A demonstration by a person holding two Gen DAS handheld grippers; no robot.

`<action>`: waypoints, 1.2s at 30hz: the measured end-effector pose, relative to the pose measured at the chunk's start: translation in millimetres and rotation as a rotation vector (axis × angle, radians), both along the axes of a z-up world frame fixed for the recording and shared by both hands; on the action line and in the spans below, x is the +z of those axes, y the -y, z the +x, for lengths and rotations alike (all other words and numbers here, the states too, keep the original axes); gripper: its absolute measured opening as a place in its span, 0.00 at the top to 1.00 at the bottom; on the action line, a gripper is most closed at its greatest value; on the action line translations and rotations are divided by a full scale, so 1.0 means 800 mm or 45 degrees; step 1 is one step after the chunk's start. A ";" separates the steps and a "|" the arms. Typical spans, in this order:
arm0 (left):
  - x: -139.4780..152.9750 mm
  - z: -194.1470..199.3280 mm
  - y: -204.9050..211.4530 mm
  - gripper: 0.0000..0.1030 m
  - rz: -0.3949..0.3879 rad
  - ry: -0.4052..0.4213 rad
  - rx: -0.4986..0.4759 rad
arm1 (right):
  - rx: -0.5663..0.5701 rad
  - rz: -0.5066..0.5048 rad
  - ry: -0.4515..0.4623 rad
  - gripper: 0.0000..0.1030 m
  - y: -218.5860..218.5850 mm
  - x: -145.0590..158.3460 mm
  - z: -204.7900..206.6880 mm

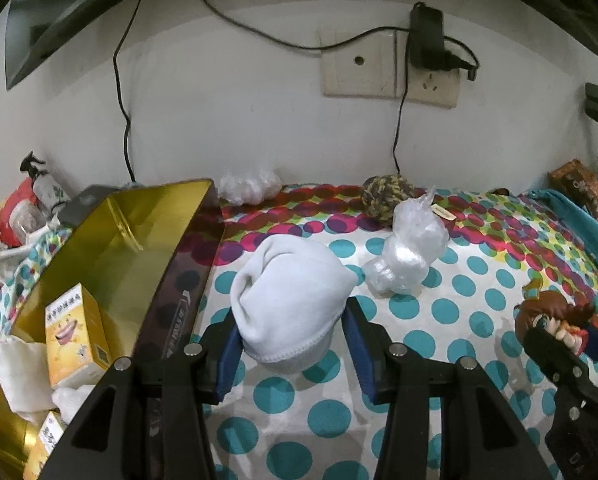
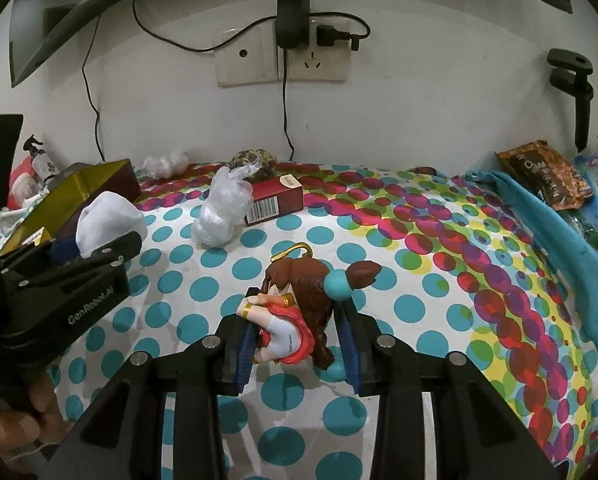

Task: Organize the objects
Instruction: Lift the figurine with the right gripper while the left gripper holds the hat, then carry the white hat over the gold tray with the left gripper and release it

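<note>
My left gripper is shut on a rolled white cloth and holds it just right of the open gold tin box. The cloth also shows in the right wrist view, beside the box. My right gripper is shut on a brown-haired girl figurine in a red and white outfit with a gold hook, low over the dotted tablecloth. The figurine shows at the right edge of the left wrist view.
The box holds yellow cartons and white pouches. On the cloth lie a clear plastic bag, a second bag, a yarn ball, a red carton, a blue towel and a brown snack bag. Cables hang from the wall socket.
</note>
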State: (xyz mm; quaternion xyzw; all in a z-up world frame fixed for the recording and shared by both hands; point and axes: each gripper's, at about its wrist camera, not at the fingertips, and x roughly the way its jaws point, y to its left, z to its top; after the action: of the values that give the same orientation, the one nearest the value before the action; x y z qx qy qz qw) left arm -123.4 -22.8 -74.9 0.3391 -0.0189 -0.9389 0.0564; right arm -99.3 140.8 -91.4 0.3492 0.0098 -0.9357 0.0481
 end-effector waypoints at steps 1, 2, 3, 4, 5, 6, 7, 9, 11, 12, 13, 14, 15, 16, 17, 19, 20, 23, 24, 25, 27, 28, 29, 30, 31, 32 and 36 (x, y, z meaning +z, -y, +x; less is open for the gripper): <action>0.003 0.004 -0.003 0.53 -0.029 -0.002 -0.014 | 0.003 0.003 -0.011 0.67 0.001 0.001 0.002; 0.006 0.006 -0.004 0.53 -0.043 -0.004 -0.027 | 0.007 0.005 -0.018 0.67 0.001 0.002 0.003; 0.012 0.011 -0.005 0.53 -0.054 -0.014 -0.045 | 0.008 0.008 -0.022 0.67 0.002 0.002 0.004; 0.020 0.017 -0.005 0.53 -0.058 -0.030 -0.064 | 0.009 0.008 -0.017 0.67 0.002 0.002 0.003; 0.028 0.022 -0.003 0.53 -0.055 -0.044 -0.080 | 0.010 0.004 -0.011 0.67 0.002 0.002 0.002; 0.040 0.027 0.001 0.53 -0.037 -0.059 -0.100 | 0.009 -0.003 -0.005 0.67 0.000 0.001 0.001; 0.051 0.030 0.007 0.53 -0.013 -0.070 -0.117 | 0.008 -0.009 -0.001 0.67 -0.001 0.001 0.000; 0.075 0.038 0.026 0.53 0.027 -0.093 -0.125 | 0.002 -0.024 0.011 0.67 -0.004 0.000 -0.002; 0.092 0.043 0.047 0.53 0.059 -0.103 -0.110 | 0.000 -0.038 0.017 0.67 -0.006 0.000 -0.002; 0.100 0.045 0.064 0.53 0.074 -0.104 -0.095 | -0.003 -0.045 0.018 0.67 -0.007 0.000 -0.002; 0.104 0.045 0.077 0.53 0.082 -0.094 -0.084 | -0.006 -0.048 0.019 0.67 -0.008 -0.001 -0.003; 0.107 0.047 0.091 0.53 0.087 -0.089 -0.059 | -0.008 -0.051 0.019 0.67 -0.008 -0.001 -0.003; 0.109 0.048 0.108 0.53 0.090 -0.084 -0.028 | -0.009 -0.055 0.020 0.67 -0.009 -0.001 -0.003; 0.108 0.048 0.120 0.53 0.096 -0.067 -0.014 | -0.009 -0.057 0.024 0.67 -0.009 -0.002 -0.003; 0.104 0.047 0.140 0.53 0.115 -0.030 0.020 | -0.009 -0.059 0.026 0.67 -0.010 -0.002 -0.004; 0.094 0.051 0.166 0.53 0.154 0.011 0.059 | -0.010 -0.063 0.028 0.67 -0.010 -0.002 -0.004; 0.087 0.053 0.178 0.53 0.175 0.033 0.079 | -0.010 -0.061 0.031 0.67 -0.011 -0.002 -0.004; 0.064 0.059 0.203 0.53 0.203 0.105 0.109 | -0.012 -0.063 0.037 0.67 -0.011 -0.003 -0.005; 0.055 0.061 0.208 0.53 0.205 0.125 0.114 | -0.013 -0.063 0.039 0.67 -0.011 -0.003 -0.005; 0.048 0.063 0.210 0.53 0.208 0.142 0.116 | -0.015 -0.059 0.037 0.67 -0.011 -0.003 -0.005; 0.036 0.068 0.214 0.50 0.200 0.169 0.115 | -0.012 -0.060 0.038 0.67 -0.010 -0.003 -0.006; 0.032 0.070 0.215 0.50 0.196 0.174 0.114 | -0.016 -0.058 0.038 0.67 -0.010 -0.003 -0.006; 0.029 0.072 0.216 0.50 0.193 0.179 0.111 | -0.016 -0.059 0.036 0.67 -0.010 -0.003 -0.006; 0.029 0.075 0.215 0.49 0.194 0.182 0.097 | -0.013 -0.061 0.037 0.67 -0.010 -0.003 -0.006; 0.030 0.078 0.214 0.47 0.196 0.172 0.080 | -0.015 -0.060 0.039 0.67 -0.010 -0.003 -0.006; 0.032 0.080 0.213 0.41 0.192 0.164 0.069 | -0.015 -0.060 0.039 0.67 -0.009 -0.003 -0.006; 0.031 0.087 0.204 0.37 0.107 0.159 0.038 | -0.019 -0.055 0.049 0.67 -0.011 -0.006 -0.006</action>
State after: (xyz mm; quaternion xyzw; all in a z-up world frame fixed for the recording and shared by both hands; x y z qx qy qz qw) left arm -53.6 -185.7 -50.3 0.3992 0.0223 -0.9150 0.0547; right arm -104.1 149.3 -96.5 0.3662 -0.0141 -0.9291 0.0490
